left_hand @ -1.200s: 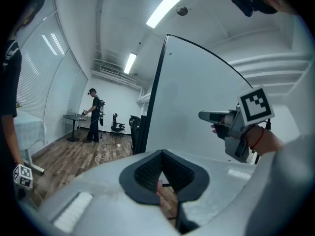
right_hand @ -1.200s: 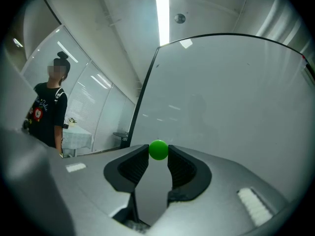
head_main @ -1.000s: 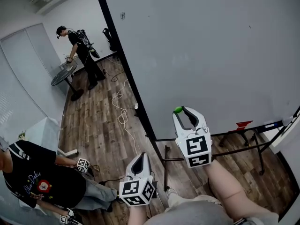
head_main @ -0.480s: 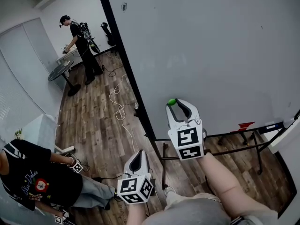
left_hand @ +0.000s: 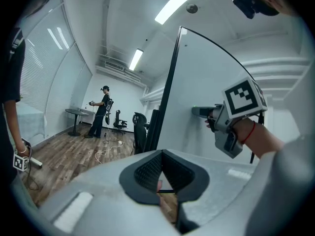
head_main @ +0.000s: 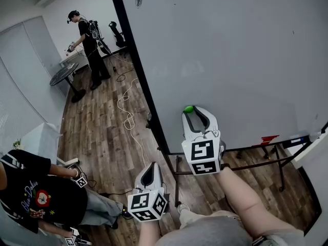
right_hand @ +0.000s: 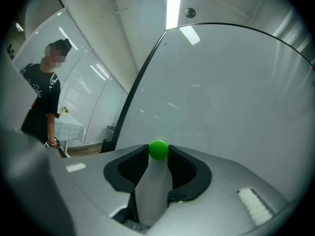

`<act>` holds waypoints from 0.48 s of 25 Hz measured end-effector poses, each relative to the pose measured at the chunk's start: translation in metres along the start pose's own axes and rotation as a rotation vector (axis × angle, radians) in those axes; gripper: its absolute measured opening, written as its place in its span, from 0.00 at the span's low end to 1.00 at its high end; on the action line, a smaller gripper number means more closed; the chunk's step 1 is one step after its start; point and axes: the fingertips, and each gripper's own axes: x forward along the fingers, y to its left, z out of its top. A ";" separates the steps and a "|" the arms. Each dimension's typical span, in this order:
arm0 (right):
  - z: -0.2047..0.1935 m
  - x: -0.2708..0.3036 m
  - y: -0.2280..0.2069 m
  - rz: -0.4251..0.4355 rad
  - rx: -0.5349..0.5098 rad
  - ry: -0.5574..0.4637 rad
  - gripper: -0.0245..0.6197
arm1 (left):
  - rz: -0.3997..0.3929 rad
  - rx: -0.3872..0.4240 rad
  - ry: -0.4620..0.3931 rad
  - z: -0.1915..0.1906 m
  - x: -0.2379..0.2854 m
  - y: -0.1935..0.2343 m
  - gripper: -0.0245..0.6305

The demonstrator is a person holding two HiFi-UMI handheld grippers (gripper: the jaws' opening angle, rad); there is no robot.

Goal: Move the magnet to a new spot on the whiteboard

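While its jaws pinch the green magnet (right_hand: 158,150) at their very tips, the right tool (head_main: 190,110) points at the whiteboard (head_main: 230,50) just ahead. The magnet seems to touch the whiteboard, though contact is hard to judge. The left tool (head_main: 151,168), below and to its left, has its jaws together, empty.

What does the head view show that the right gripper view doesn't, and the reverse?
Only the head view: the left gripper, held low, and a white cable on the wooden floor. Only the right gripper view: a ceiling light strip. Both: the right gripper shut on the small round green magnet before the whiteboard.
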 end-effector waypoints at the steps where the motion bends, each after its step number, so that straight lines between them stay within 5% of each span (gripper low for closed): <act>1: 0.000 0.000 0.000 -0.003 -0.003 -0.002 0.23 | 0.000 -0.002 0.001 -0.001 0.001 0.000 0.04; 12: 0.001 -0.001 -0.001 -0.025 0.001 -0.022 0.23 | 0.012 -0.021 0.005 -0.004 -0.002 0.002 0.04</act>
